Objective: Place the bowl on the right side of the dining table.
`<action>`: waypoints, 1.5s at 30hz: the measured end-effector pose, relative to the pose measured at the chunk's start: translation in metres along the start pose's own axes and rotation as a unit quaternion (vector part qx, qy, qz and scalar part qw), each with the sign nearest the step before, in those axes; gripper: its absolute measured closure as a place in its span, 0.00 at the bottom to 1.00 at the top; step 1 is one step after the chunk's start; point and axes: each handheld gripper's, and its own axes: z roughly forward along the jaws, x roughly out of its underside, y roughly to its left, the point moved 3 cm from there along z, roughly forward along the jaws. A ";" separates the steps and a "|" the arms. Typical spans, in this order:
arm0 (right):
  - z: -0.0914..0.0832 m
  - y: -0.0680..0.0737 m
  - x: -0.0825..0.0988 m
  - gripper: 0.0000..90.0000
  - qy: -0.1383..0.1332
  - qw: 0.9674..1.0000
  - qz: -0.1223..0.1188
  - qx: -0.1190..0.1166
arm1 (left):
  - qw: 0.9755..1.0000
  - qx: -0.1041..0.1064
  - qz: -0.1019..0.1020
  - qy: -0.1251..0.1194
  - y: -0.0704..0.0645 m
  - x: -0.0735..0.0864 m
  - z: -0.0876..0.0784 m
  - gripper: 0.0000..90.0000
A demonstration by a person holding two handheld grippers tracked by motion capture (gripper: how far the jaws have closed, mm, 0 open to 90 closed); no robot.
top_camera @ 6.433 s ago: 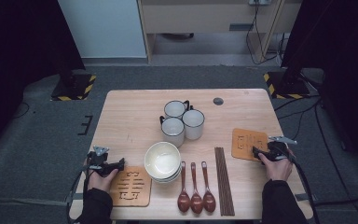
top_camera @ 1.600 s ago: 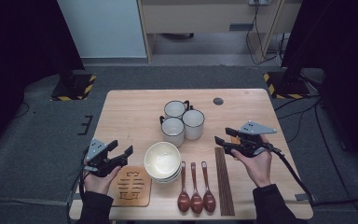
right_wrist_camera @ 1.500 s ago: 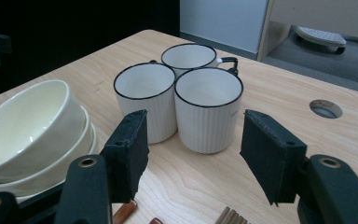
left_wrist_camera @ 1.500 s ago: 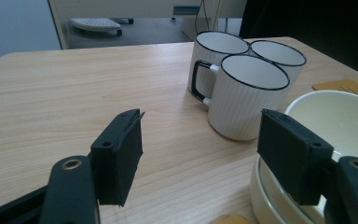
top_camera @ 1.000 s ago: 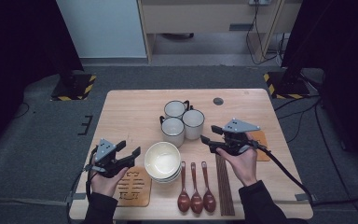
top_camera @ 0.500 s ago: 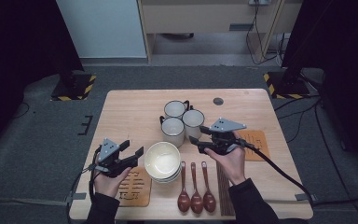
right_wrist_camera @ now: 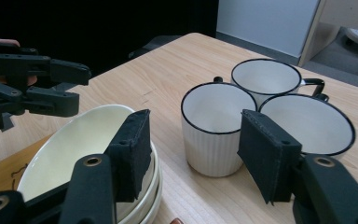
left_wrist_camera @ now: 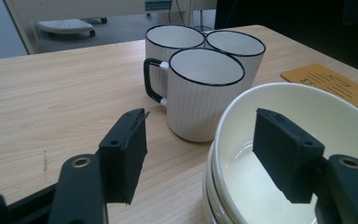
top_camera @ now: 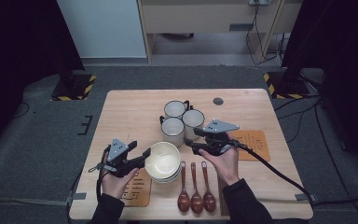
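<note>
Counter (top_camera: 135, 112), front centre: stack of cream bowls (top_camera: 163, 161), its rim straddled by the left hand-held gripper (top_camera: 142, 156) with jaws apart, unclamped; right hand-held gripper (top_camera: 193, 140), likewise apart, empty, hovering farther off by the mugs (top_camera: 182, 119)

both grippers, left gripper (top_camera: 142, 156) and right gripper (top_camera: 192, 140), flank stacked bowls (top_camera: 163, 162).

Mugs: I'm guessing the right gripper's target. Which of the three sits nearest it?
The right-hand mug of the cluster, directly beside the right gripper; the other two sit farther left and back.
</note>
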 end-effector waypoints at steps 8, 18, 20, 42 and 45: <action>0.012 0.012 -0.001 0.50 0.006 1.000 -0.006 -0.012 | 1.000 0.004 0.000 0.006 -0.003 0.004 0.007 0.43; 0.026 0.019 0.006 0.53 0.018 1.000 -0.007 -0.019 | 1.000 0.007 -0.013 0.015 -0.001 0.011 0.013 0.47; 0.028 0.021 0.006 0.54 0.020 1.000 -0.010 -0.019 | 1.000 0.009 -0.013 0.015 -0.001 0.011 0.014 0.50; 0.051 0.033 0.026 0.69 0.062 0.998 -0.005 -0.025 | 0.999 0.023 -0.018 0.036 -0.007 0.018 0.022 0.74; 0.052 0.033 0.028 0.72 0.065 0.998 -0.003 -0.022 | 0.999 0.028 -0.022 0.040 -0.008 0.018 0.022 0.78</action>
